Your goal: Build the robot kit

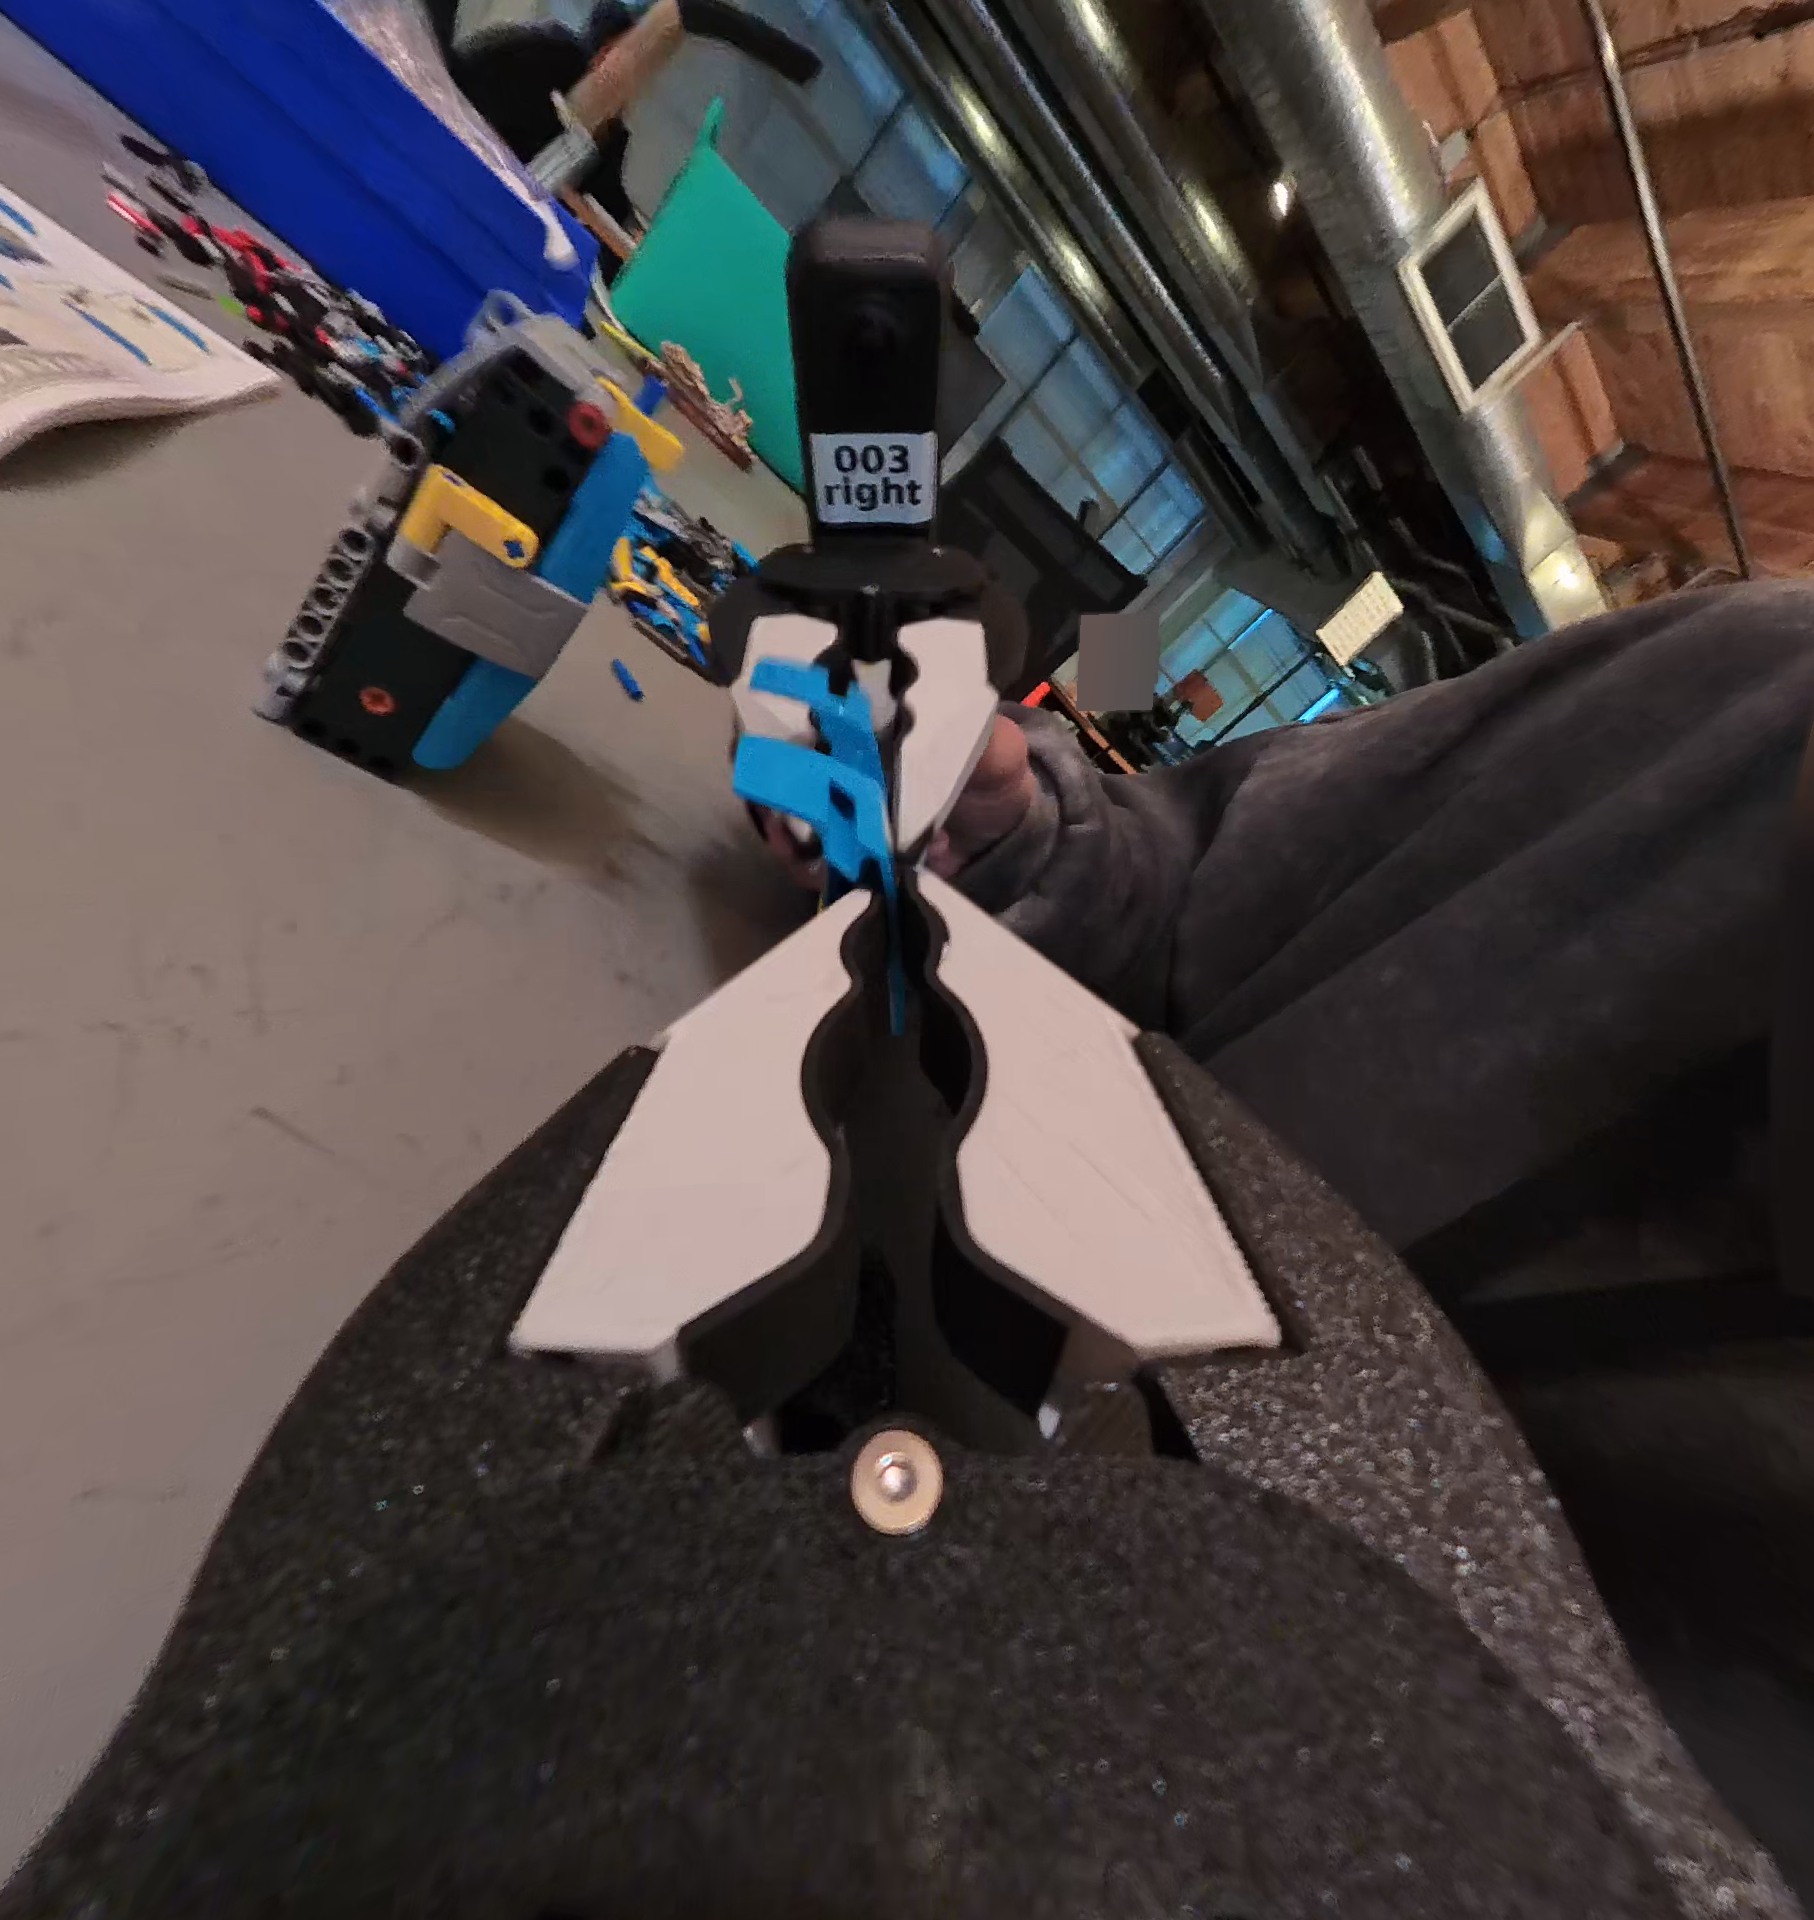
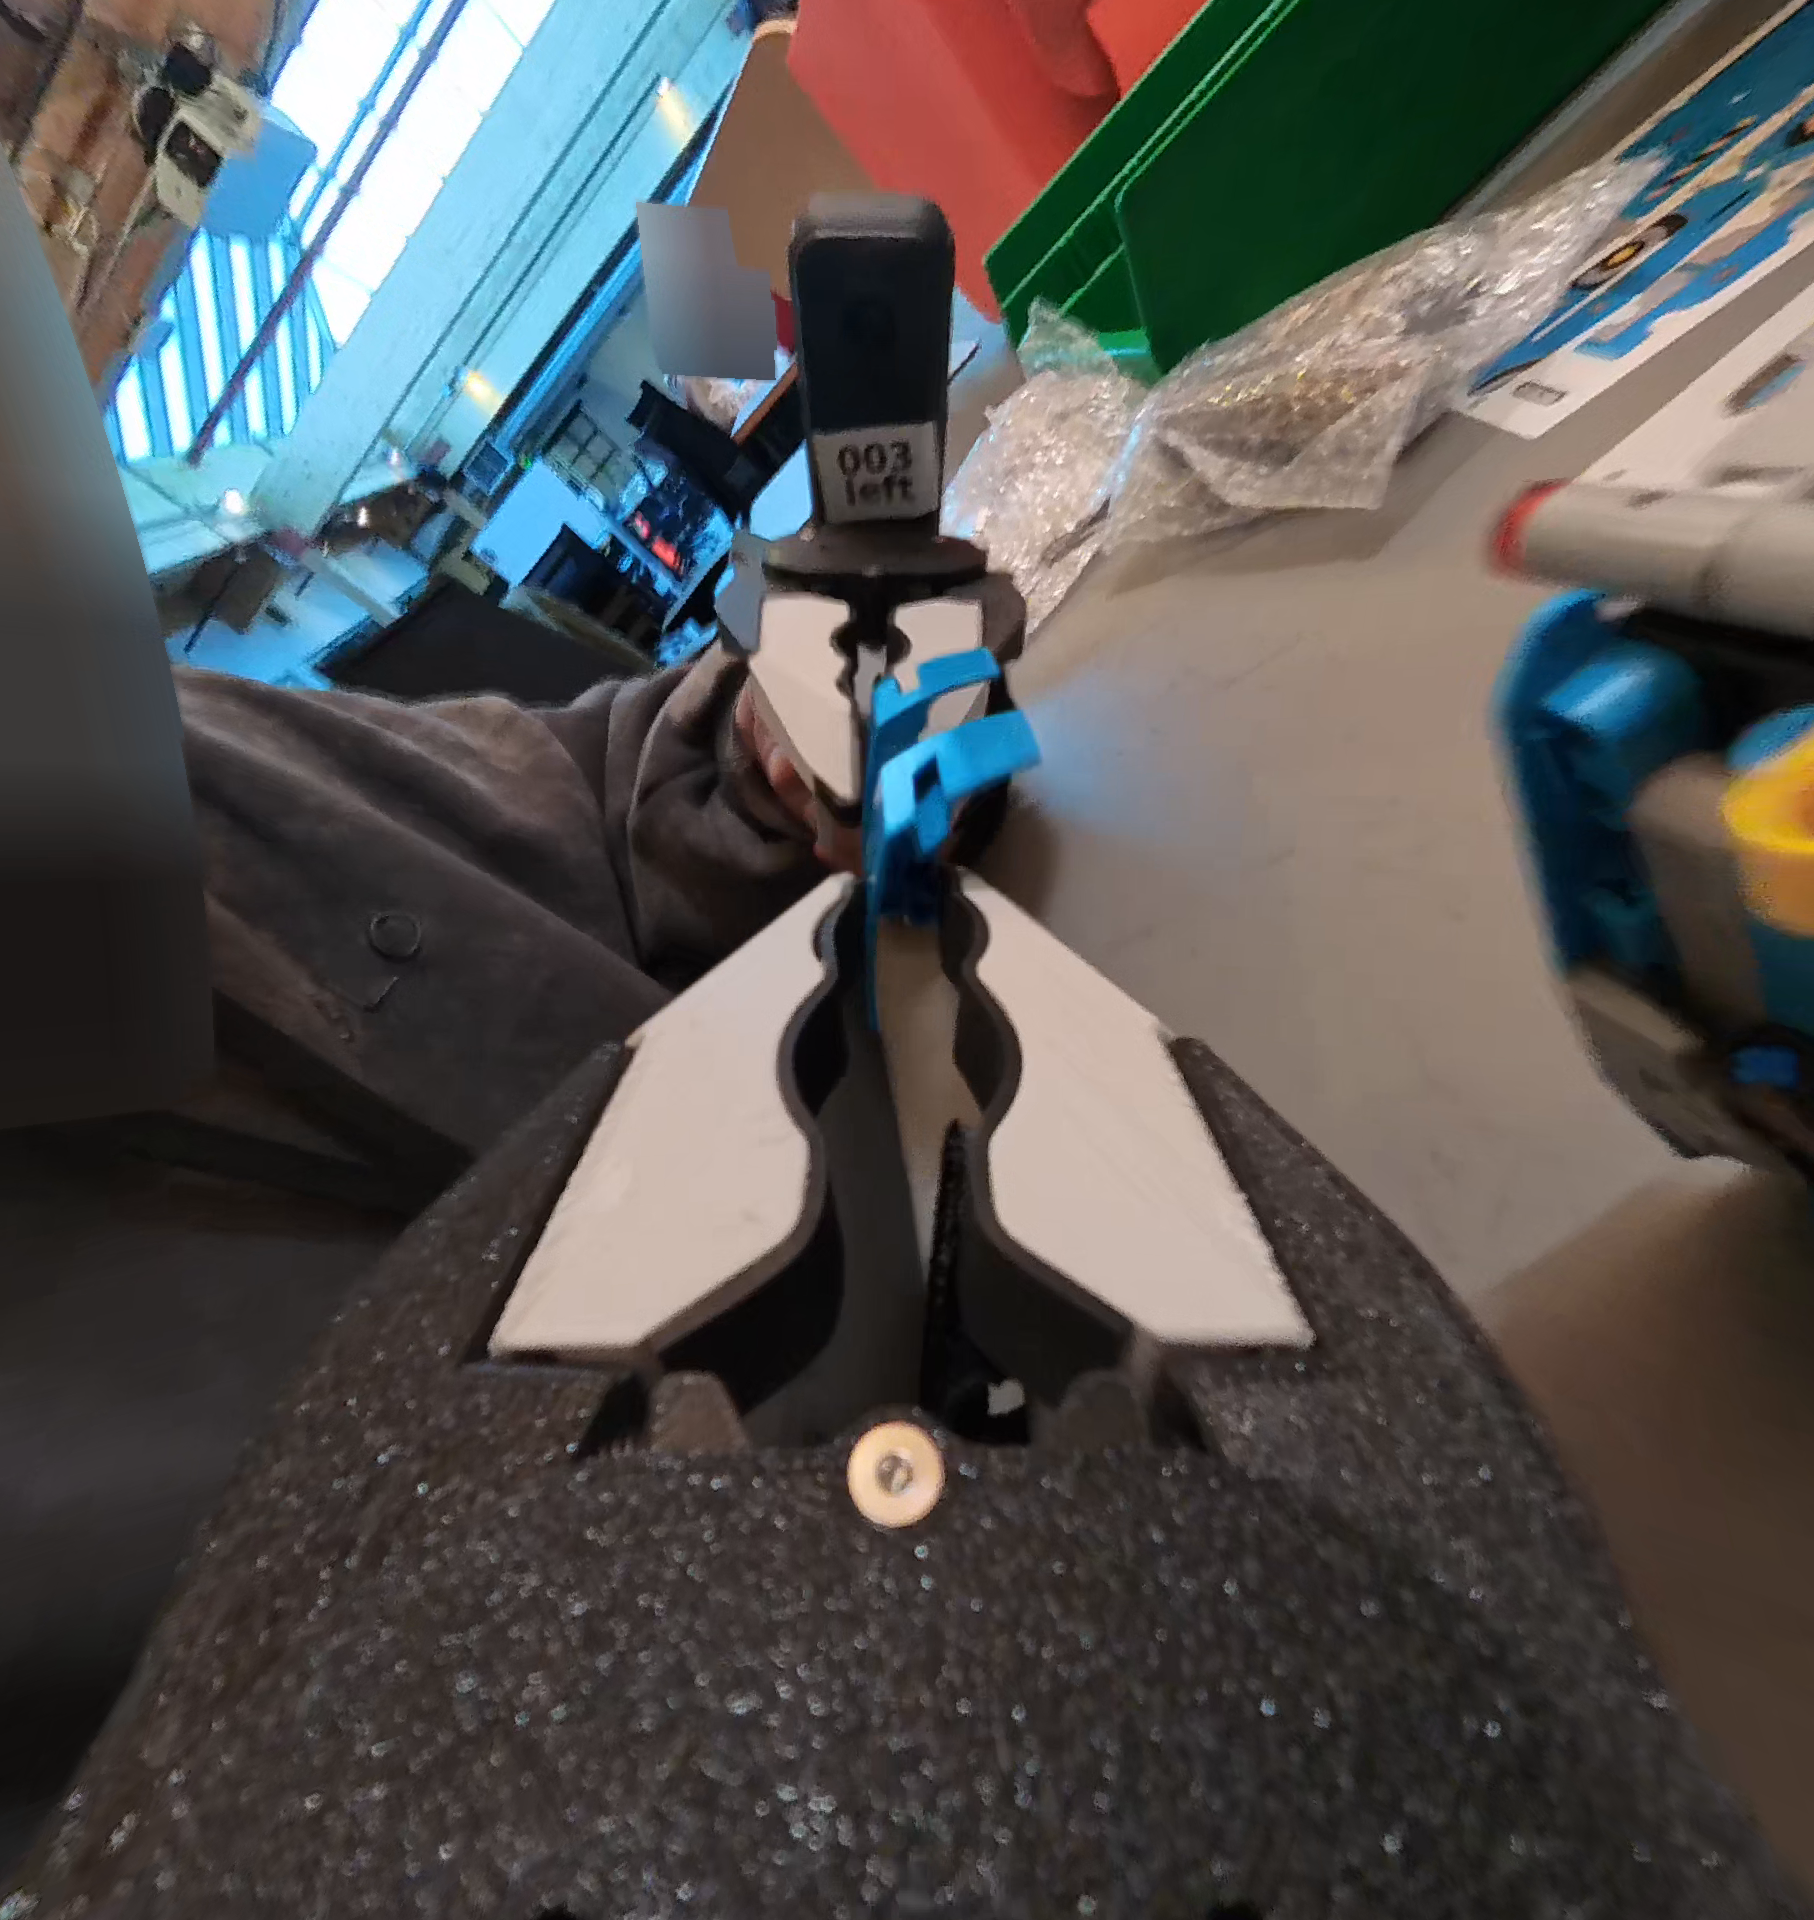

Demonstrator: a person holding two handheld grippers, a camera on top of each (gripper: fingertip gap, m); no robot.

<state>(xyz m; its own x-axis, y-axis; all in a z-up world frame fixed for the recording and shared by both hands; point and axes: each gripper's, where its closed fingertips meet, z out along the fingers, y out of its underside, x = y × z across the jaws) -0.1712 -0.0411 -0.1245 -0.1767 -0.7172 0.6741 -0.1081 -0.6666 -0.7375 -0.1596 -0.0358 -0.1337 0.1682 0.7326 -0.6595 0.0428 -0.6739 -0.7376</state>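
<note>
My left gripper (image 1: 895,896) and my right gripper (image 2: 901,894) point at each other, tip to tip, above a grey table (image 1: 207,935). Both are shut on the same blue plastic building piece (image 1: 811,771), a thin part with several flat prongs sticking out to one side. A thin edge of it runs down between my left fingers. In the right wrist view the blue piece (image 2: 947,767) likewise runs down between my right fingers, prongs toward the table. The right gripper (image 1: 913,847) shows in the left wrist view, and the left gripper (image 2: 849,821) in the right wrist view.
A brick-built model (image 1: 446,582) in black, blue, yellow and grey stands on the table, close at the right in the right wrist view (image 2: 1661,831). An open booklet (image 1: 51,343), loose parts (image 1: 290,291), plastic bags (image 2: 1246,436), a blue bin (image 1: 311,135) and green bins (image 2: 1298,156) lie beyond. A person's dark sleeve (image 1: 1402,831) is alongside. The grippers are tip to tip, or close to it.
</note>
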